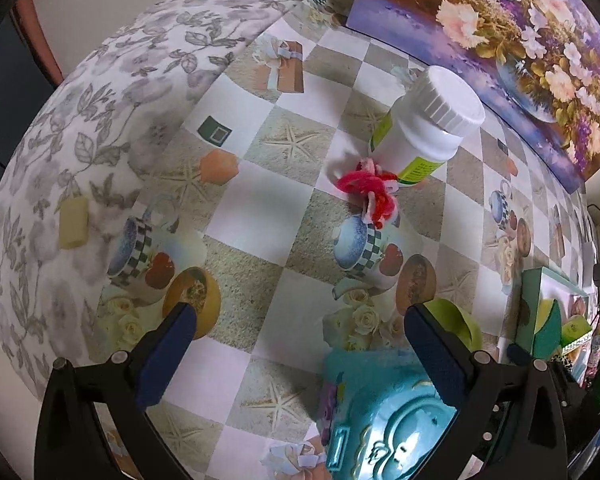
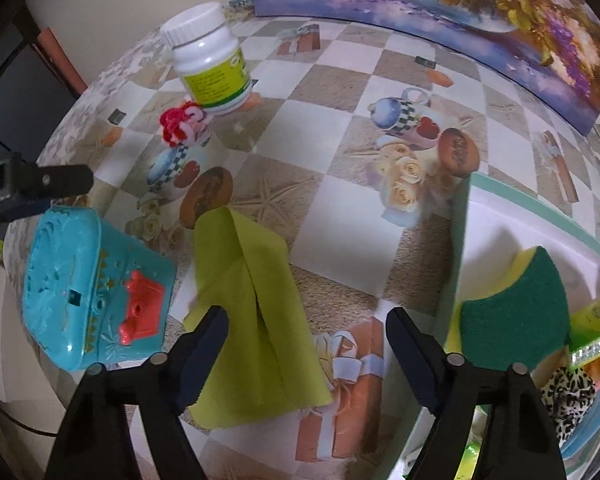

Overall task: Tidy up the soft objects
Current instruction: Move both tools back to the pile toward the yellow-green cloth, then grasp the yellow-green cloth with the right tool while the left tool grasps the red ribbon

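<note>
A folded green cloth [image 2: 256,316] lies on the patterned table, under and just ahead of my open, empty right gripper [image 2: 306,322]; its edge shows in the left wrist view [image 1: 454,320]. A red and pink yarn pom [image 1: 370,188] lies against a white bottle [image 1: 428,128], well ahead of my open, empty left gripper [image 1: 298,320]; the pom also shows in the right wrist view [image 2: 182,122]. A green and yellow sponge [image 2: 516,312] sits in a white box with a teal rim [image 2: 466,208] at the right, with a leopard-print fabric piece [image 2: 568,392].
A turquoise plastic box [image 2: 88,292] with a red clasp lies left of the cloth, close under my left gripper [image 1: 388,428]. A flower painting [image 1: 500,40] leans along the back. A yellow block [image 1: 74,222] lies on the grey floral cloth [image 1: 100,100] at left.
</note>
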Tool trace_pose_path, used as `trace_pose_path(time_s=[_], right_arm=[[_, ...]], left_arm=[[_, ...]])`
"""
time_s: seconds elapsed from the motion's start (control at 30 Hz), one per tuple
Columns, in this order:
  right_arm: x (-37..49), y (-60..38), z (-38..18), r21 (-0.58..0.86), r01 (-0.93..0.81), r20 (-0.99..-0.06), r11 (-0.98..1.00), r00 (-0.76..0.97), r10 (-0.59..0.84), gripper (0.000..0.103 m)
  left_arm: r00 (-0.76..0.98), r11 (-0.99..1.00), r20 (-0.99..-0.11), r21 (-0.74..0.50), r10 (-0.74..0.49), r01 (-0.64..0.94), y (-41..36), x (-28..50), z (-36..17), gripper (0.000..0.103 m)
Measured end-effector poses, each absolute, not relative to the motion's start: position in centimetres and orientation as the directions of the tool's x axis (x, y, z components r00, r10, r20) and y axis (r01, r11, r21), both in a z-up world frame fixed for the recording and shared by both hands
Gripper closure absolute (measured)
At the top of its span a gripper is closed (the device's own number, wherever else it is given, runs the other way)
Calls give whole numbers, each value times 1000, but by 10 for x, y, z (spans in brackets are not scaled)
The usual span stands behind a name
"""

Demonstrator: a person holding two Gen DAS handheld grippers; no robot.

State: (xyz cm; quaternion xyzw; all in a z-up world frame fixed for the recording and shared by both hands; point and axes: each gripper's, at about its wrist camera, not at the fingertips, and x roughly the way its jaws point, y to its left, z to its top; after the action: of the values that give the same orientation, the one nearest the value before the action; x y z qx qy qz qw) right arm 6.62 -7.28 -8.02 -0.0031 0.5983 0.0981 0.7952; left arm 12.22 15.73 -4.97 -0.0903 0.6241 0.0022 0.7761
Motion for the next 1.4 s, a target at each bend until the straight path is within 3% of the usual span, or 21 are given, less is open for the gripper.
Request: trace_pose_path(time_s=[0.57, 0.63, 0.7, 0.83, 1.03, 1.17, 1.27, 1.4], right_arm=[[82, -55, -93, 56, -193, -952, 980, 287, 111, 67], [84, -60, -93, 66, -180, -950, 982, 290, 117, 74], [87, -64, -94, 75, -168, -949, 983, 291, 122, 78], [90, -75, -94, 98, -141, -947, 985, 291, 136, 89], [90, -99, -91, 138, -94, -943, 986, 291, 160, 95], [91, -107, -89, 148, -80, -942, 986, 293, 165, 95], [91, -114, -88, 159, -66, -940, 985, 296, 172, 95], [87, -116, -83, 173, -57, -935, 983, 304, 182, 95]], left_arm=[[176, 994, -981, -94, -83, -60, 135, 195, -53, 1], [179, 995, -980, -92, -82, -50, 131, 201, -54, 5], [171, 995, -982, -86, -78, -41, 126, 210, -58, 15], [162, 996, -984, -83, -79, -22, 115, 225, -63, 16], [144, 999, -988, -49, -51, 19, 95, 236, -68, 33], [122, 999, -992, -36, -39, 21, 85, 243, -76, 55], [113, 999, -993, -42, -43, 14, 79, 241, -85, 80], [126, 999, -991, -33, -35, 21, 73, 239, -84, 89]])
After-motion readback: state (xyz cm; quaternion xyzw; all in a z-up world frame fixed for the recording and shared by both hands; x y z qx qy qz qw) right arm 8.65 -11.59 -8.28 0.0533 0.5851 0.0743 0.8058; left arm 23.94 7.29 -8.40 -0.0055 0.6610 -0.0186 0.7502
